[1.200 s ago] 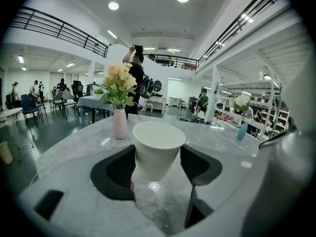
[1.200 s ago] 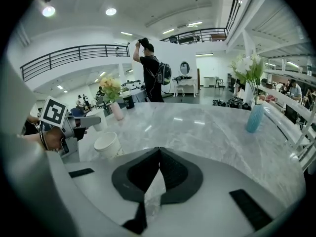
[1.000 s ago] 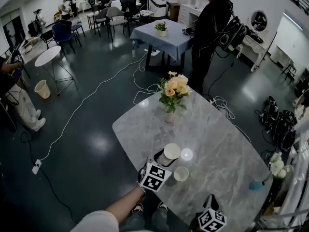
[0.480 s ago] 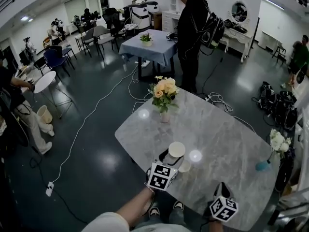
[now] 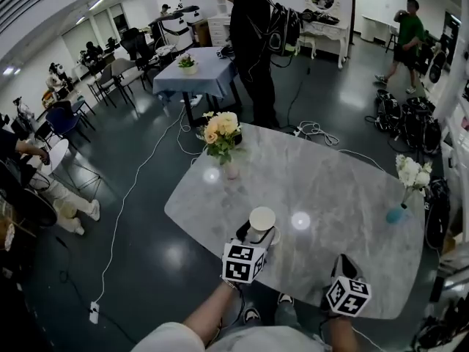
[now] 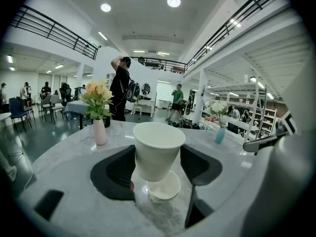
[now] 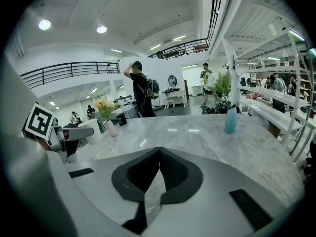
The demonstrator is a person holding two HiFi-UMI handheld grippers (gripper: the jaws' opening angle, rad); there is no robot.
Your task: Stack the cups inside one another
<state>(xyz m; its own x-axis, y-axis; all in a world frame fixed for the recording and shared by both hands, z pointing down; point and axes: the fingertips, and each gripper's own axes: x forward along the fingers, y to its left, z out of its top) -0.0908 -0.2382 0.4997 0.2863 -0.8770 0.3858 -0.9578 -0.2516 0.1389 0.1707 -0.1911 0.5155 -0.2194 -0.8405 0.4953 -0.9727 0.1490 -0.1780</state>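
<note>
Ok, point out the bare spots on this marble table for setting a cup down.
Bare: the wide middle of the table, between the pink flower vase and the blue vase, and the far edge beyond. Crowded: the near edge, where the left gripper holds a cup over a second cup, the right gripper nearby.

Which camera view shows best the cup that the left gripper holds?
The left gripper view: the cup stands large between the jaws. The head view shows mostly its mouth; the right gripper view shows it small at left.
</note>
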